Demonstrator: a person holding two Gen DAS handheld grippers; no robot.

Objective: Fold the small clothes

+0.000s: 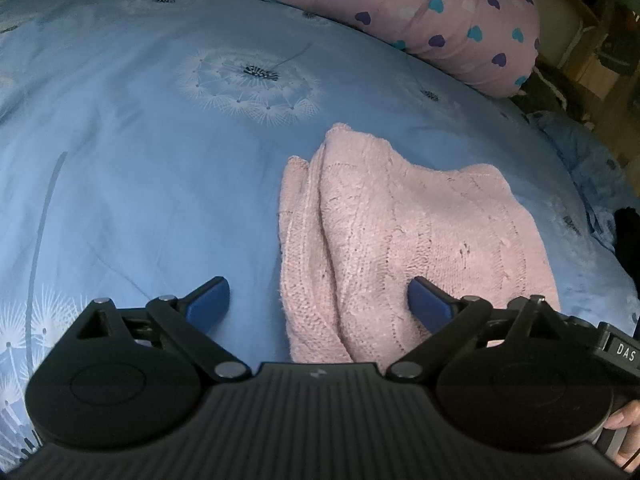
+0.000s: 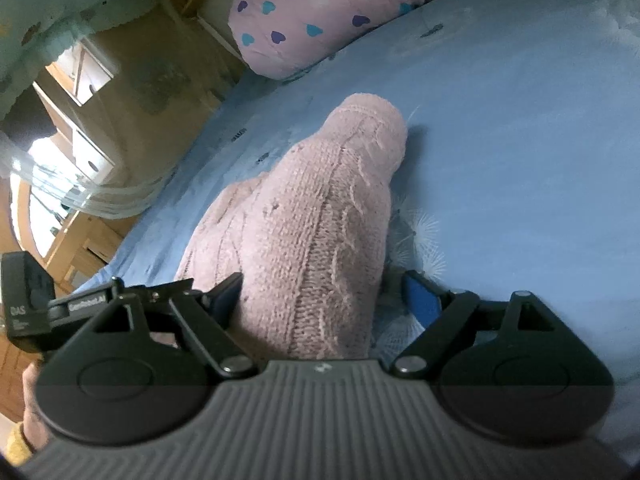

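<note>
The pink cable-knit sweater (image 1: 400, 240) lies bunched on the blue dandelion-print bed sheet (image 1: 140, 180); the left hand-held gripper (image 1: 320, 304) and right hand-held gripper (image 2: 320, 300) both gape, released; better to pinch edges squarely before folding.

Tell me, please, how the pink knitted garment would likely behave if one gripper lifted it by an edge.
The pink knitted garment would probably droop and unfold, since it lies in soft, rounded folds. Its loose, chunky knit suggests it may stretch or snag. It likely won't slip much on the blue bedsheet.
</note>
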